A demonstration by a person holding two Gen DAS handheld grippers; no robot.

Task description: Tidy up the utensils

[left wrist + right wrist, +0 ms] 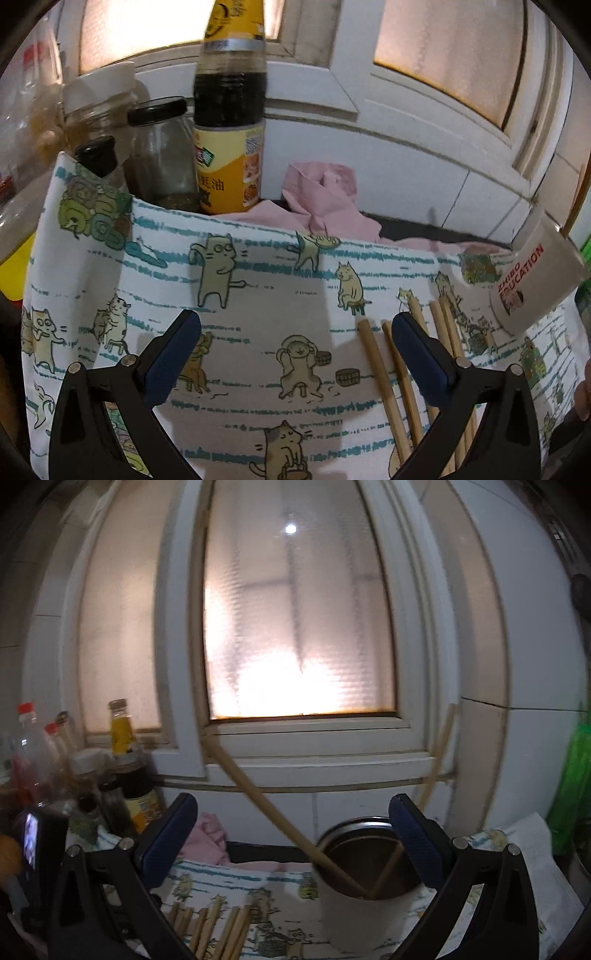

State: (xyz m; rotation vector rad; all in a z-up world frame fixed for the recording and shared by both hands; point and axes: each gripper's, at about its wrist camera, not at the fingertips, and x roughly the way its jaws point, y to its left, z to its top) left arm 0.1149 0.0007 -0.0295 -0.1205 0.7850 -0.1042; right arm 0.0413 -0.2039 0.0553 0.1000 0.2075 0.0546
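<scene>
Several wooden chopsticks (397, 380) lie on a cat-print cloth (258, 295); in the right wrist view they show at the bottom (221, 930). My left gripper (295, 325) is open and empty above the cloth, its right finger over the chopsticks. A white cup (535, 280) with red lettering stands at the right. In the right wrist view the cup (354, 915) holds two chopsticks (258, 794) that lean out of it. My right gripper (293, 808) is open and empty just above the cup's rim.
A yellow-labelled sauce bottle (231, 122), glass jars (162, 155) and a pink rag (325, 199) stand behind the cloth, under a white-framed window (299, 627). More bottles (29, 746) crowd the left. A green plastic bag (572, 782) hangs at the right.
</scene>
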